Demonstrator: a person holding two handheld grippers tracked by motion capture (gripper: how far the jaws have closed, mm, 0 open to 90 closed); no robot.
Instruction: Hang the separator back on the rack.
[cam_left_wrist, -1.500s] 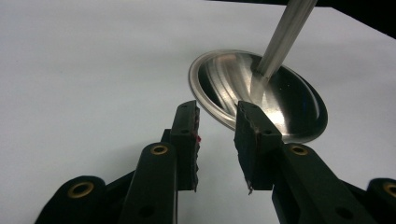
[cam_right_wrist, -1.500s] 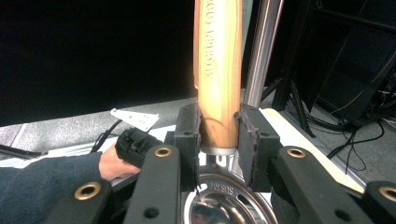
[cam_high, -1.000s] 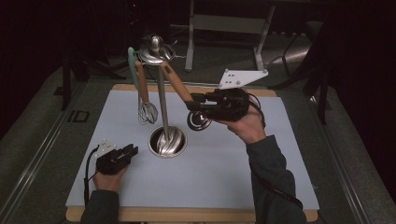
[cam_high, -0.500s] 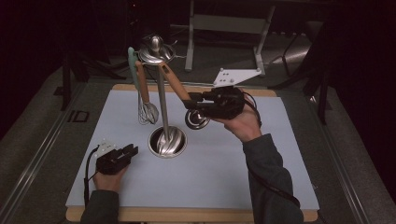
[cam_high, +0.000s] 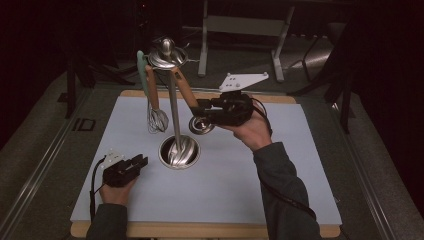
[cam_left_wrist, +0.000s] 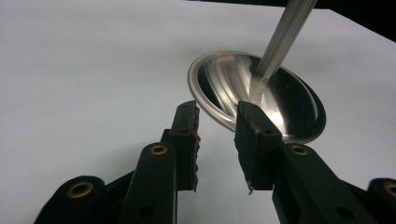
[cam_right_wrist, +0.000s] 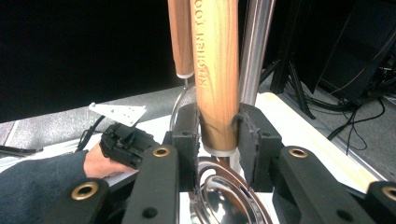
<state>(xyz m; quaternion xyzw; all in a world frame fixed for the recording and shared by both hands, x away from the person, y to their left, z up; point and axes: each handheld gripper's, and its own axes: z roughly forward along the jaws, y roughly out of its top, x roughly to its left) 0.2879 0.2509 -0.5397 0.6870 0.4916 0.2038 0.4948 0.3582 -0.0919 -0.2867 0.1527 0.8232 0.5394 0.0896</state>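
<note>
Item: wooden-handled steel ladle (cam_high: 192, 102), hanging from the round top ring of a polished steel utensil stand (cam_high: 173, 112); its bowl hangs low just right of the stand's post, above the pale blue-grey table mat (cam_high: 280, 165). Lettering burned into the handle (cam_right_wrist: 215, 70) reads "KITCHEN TOO", the rest cut off at the top edge of the right gripper view.

Right gripper (cam_high: 202, 111): black, held level right of the stand; its jaws flank the lower end of the handle and have just been opening a little, the handle between them. Both pads lie against the wood.

Left gripper (cam_high: 141, 162): black, resting on the mat at near left, just short of the stand's dished steel base (cam_left_wrist: 261, 93); jaws apart, nothing between them.

Also on the stand: wire whisk with wooden handle (cam_high: 155, 107) and a pale green utensil (cam_high: 143, 72), both on the left side; the green one's working end is hidden behind the whisk handle.

Other writing: white marking "ID" (cam_high: 83, 124) on the dark surface left of the mat.

Hard to make out: the dark far background and its metal frame legs.
</note>
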